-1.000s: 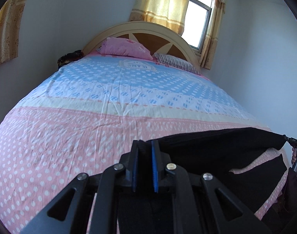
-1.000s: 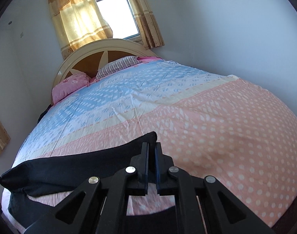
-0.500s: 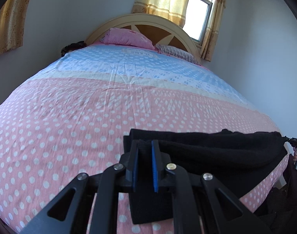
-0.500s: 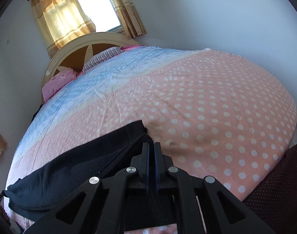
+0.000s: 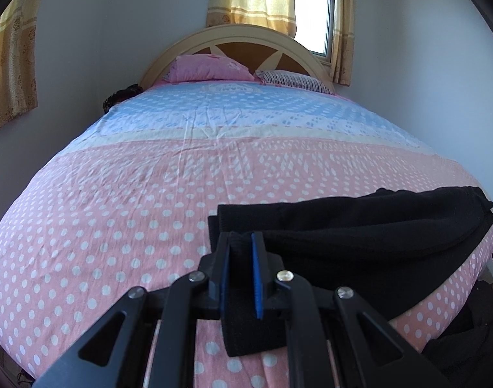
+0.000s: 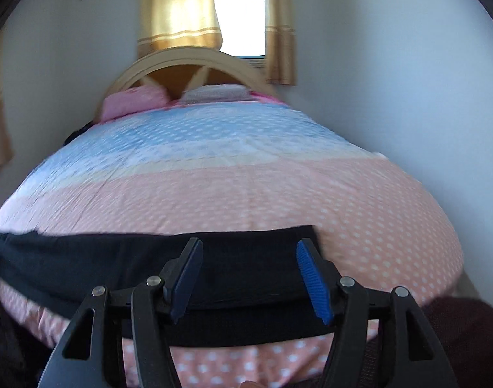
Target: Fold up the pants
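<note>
Pants (image 5: 359, 223) pinched between left fingers (image 5: 257, 278) — under opening right fingers (image 6: 311, 274), unpinched.

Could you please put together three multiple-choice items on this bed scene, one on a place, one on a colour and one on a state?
1. Where do the black pants lie?
A. Along the near edge of the bed, on the pink dotted part of the cover
B. Up on the pillows
C. On the floor

2. What colour is the plain pillow at the headboard?
A. Green
B. Pink
C. White

3. How does the left hand-held gripper stand?
A. Wide open, clear of the cloth
B. Out of view
C. Closed on a fold of the pants

Answers:
1 A: the dark cloth stretches across the pink dotted band nearest the cameras.
2 B: it shows pink beside a striped pillow.
3 C: black fabric sits pinched between its blue pads, while the right hand-held gripper is opening, nothing pressed between its pads.
</note>
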Demonstrator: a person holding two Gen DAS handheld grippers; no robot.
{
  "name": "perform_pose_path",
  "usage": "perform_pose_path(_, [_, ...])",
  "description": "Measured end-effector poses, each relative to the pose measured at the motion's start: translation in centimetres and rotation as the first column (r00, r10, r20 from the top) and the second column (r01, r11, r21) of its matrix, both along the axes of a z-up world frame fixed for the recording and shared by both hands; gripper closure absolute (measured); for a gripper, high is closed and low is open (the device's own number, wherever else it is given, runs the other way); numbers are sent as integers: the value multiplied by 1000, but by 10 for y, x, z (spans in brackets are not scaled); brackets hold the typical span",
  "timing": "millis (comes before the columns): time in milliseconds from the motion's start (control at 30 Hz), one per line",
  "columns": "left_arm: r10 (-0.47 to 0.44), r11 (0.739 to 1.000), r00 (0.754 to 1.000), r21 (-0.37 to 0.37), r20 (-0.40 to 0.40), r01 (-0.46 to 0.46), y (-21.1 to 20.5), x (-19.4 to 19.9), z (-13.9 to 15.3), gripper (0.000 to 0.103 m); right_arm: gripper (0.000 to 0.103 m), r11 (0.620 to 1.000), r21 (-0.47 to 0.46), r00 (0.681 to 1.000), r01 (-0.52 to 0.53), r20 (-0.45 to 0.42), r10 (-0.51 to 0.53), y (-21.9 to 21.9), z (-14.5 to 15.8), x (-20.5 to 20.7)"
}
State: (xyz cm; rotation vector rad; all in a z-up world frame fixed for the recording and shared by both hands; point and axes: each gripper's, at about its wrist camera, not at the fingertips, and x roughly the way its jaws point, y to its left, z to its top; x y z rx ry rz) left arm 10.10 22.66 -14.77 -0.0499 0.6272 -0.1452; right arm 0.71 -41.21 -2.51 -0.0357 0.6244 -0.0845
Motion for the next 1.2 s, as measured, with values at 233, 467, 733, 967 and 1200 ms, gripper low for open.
perform_pose_path(233, [18,1000,1000,-12,19,-18,-2,-6,-2,90,53,863,-123,866,-490,-187,464,190,-53,26])
perform_pose_path(467, [21,1000,999,-14,30,-21,-2,-9,-2,90,54,764,-147,757,-628,-340,557,254,-105,46])
perform_pose_path(733, [22,999,999,-34,31,-21,-1,-6,-2,90,100,772,-108,757,-626,-322,568,256,-98,52])
perform_pose_path(967, [-34,999,999,-19,31,35,0,-18,4,89,100,756,-79,734,-649,-323,597,246,-84,26])
perform_pose_path(1200, [-47,998,999,-33,19,47,2,-33,-3,89,100,764,-56,731,-643,-344,590,244,-99,23])
